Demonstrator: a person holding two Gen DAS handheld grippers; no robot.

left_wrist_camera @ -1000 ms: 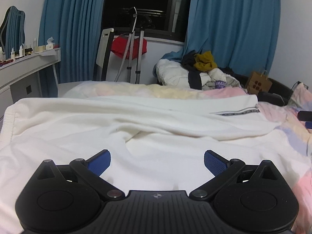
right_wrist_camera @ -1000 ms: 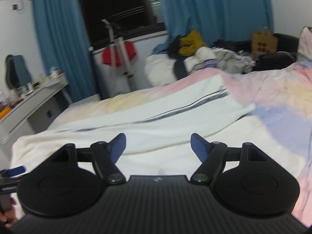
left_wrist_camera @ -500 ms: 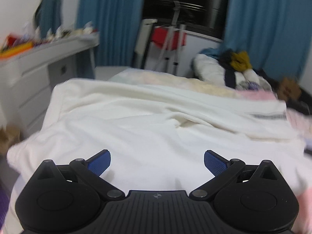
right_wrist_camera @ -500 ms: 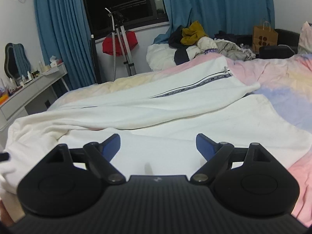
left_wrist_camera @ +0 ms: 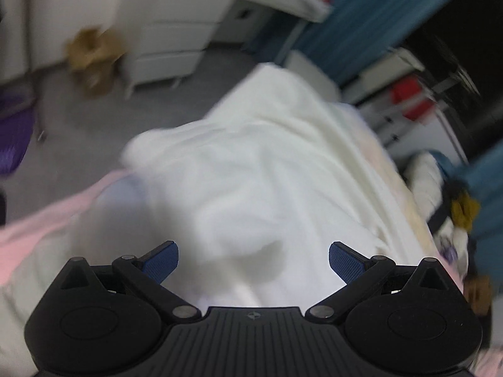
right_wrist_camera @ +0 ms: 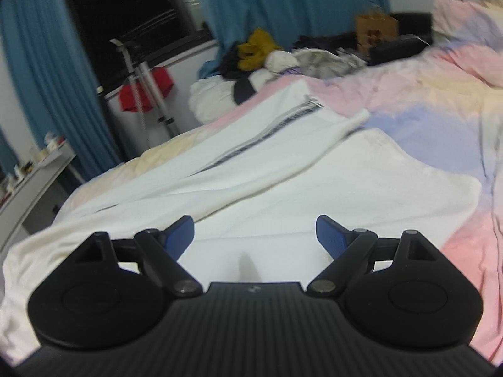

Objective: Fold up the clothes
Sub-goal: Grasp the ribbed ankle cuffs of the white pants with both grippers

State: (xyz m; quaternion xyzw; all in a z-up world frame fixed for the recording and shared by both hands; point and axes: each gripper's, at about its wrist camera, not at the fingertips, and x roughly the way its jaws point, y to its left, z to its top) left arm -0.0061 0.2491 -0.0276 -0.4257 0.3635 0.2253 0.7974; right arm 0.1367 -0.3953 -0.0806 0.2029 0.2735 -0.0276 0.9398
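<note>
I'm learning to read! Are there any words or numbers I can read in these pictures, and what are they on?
No words or numbers can be read.
Brown paper bag: dark marks on the front, too blurred to read.
White garment: a dark striped band, no letters to make out.
Each hand-held gripper, left and right: a tiny emblem on the body, not text.

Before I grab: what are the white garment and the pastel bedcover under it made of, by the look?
White garment: a soft, fairly thick matte knit, perhaps fleece or cotton jersey; it lies in rounded folds, with a dark striped tape along one part. Pastel bedcover: thin woven cloth, likely cotton, judging by its fine sharp creases. Both claws, left and right, are open above the garment.
</note>
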